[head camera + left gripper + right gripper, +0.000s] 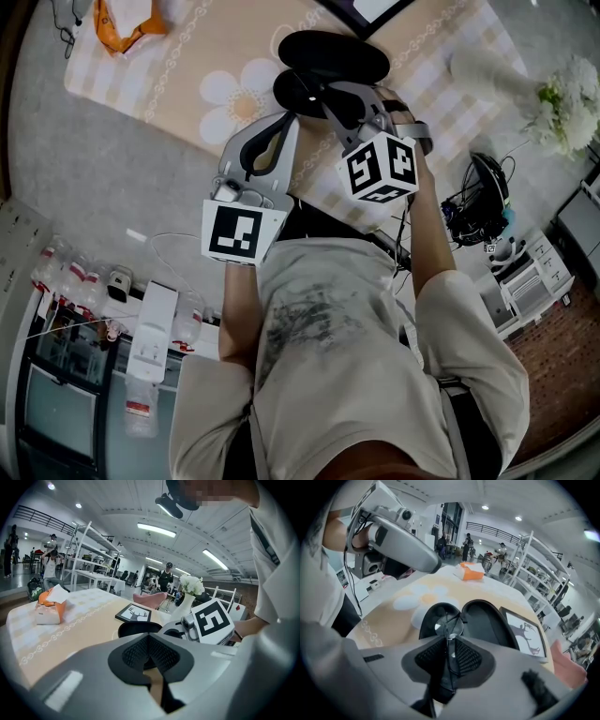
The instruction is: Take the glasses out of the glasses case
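— Where are the glasses?

— Pinched between the fingers (429, 656) of the right gripper (449, 641). In the right gripper view the pads are clenched on the thin wire frame, which runs edge-on down the seam between them. One lens of the glasses (449, 625) sticks out just past the fingertips.

— And the case?

— The glasses case (486, 620) lies open on the surface (389, 616), directly beyond those fingertips, with its two black halves spreading to either side of them. The lens hangs over the half beyond the left-hand finger. I cannot tell whether the frame touches the lining.

— The other one?

— The left gripper (148, 638) has its fingers pressed together at the tips with nothing between them. The dark rim of the case shows just beyond them.

— What does the head view add?

— It shows both grippers side by side, the right fingers over the case and the left fingertips just beside its near half. The glasses themselves cannot be made out there. Only the left gripper view shows the vase of white flowers (186, 606), beyond its fingers and off to their right. The framed deer picture (525, 632) shows in both gripper views, past the case.
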Demonstrator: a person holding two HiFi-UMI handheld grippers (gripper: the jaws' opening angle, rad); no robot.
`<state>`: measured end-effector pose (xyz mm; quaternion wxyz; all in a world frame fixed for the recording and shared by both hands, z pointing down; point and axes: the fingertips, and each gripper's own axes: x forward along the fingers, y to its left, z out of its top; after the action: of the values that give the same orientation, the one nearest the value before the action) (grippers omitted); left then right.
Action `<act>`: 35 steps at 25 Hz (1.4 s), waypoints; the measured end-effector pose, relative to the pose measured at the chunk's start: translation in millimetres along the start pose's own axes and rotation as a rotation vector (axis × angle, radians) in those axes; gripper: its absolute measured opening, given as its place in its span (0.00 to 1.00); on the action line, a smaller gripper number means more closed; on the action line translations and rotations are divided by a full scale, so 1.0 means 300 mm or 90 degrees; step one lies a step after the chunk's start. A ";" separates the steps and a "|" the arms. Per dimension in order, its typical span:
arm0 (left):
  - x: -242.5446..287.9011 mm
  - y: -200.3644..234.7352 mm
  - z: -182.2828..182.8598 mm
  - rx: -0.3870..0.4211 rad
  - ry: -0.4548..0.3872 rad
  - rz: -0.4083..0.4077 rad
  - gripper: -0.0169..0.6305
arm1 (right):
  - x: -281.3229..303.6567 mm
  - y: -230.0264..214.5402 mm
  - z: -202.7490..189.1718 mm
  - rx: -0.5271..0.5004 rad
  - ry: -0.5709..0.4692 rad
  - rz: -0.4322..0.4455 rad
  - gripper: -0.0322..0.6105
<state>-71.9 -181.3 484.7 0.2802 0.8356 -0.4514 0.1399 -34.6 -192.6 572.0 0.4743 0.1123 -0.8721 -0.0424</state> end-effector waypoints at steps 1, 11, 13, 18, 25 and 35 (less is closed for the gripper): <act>0.000 0.001 0.000 -0.001 0.000 0.000 0.04 | 0.002 0.001 0.000 -0.005 0.002 0.001 0.17; -0.003 0.003 -0.001 -0.002 -0.002 -0.003 0.04 | 0.005 0.008 -0.001 -0.030 0.011 0.001 0.15; -0.006 0.003 -0.002 -0.003 -0.002 -0.003 0.04 | 0.003 0.004 -0.001 -0.031 0.012 -0.006 0.12; -0.009 0.002 -0.003 -0.002 -0.002 -0.003 0.04 | 0.004 0.002 -0.003 -0.034 0.014 -0.005 0.09; -0.014 -0.003 -0.005 -0.002 -0.004 -0.004 0.04 | 0.003 0.005 0.000 -0.028 0.013 0.000 0.08; -0.015 -0.016 -0.005 -0.001 -0.006 -0.007 0.04 | -0.021 0.000 0.008 -0.024 0.008 -0.004 0.08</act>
<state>-70.5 -175.2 482.1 0.2798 0.8384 -0.4481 0.1340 -33.5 -191.1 565.6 0.4818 0.1062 -0.8678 -0.0597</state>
